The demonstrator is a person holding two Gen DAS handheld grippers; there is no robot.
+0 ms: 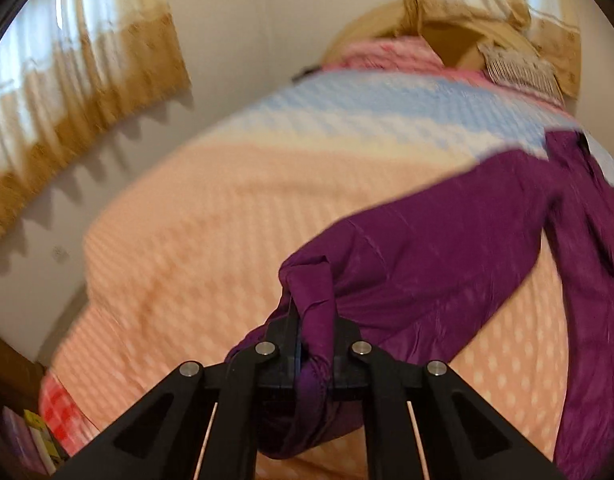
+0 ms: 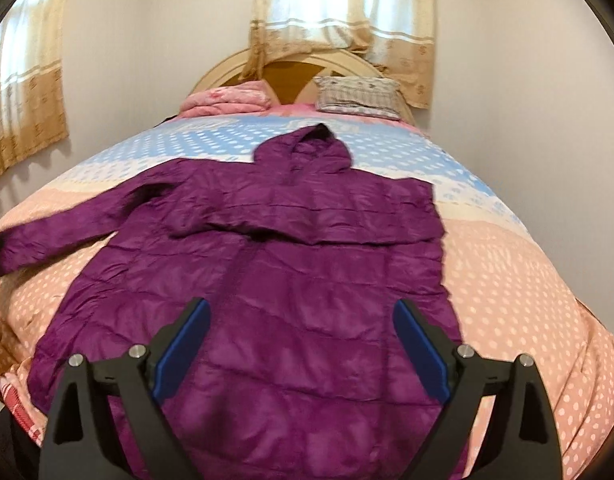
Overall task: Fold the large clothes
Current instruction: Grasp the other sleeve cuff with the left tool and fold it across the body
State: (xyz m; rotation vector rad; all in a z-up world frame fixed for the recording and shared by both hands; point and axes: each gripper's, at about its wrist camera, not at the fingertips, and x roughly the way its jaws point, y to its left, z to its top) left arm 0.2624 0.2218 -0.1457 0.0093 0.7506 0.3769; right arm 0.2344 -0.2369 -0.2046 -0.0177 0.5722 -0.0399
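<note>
1. The purple hooded jacket (image 2: 267, 264) is lying flat on the bed (image 2: 527, 280), hood pointing toward the headboard (image 2: 291, 68) and hem toward the foot end; one sleeve is lying folded across the chest, visible only in the right wrist view.
2. The jacket's other sleeve (image 2: 67, 224) is stretching out sideways from the body, away from the headboard's midline; in the left wrist view the same sleeve (image 1: 427, 248) is running from the gripper up to the jacket body.
3. The left gripper (image 1: 307, 344) is clamping the sleeve cuff, its jaws closed tight on bunched purple fabric; only the left wrist view is showing this grasp, while the right view is catching just a dark shape at the cuff.
4. The right gripper (image 2: 301, 344) is hovering over the jacket's lower half, at the end far from the headboard, with its blue-padded jaws standing wide apart and gripping nothing.
5. A pink folded blanket (image 2: 227, 100) and a patterned pillow (image 2: 359, 94) are sitting just in front of the headboard.
6. Beige curtains (image 2: 343, 8) are hanging above the headboard, with another curtain (image 1: 79, 80) showing along the side wall.
</note>
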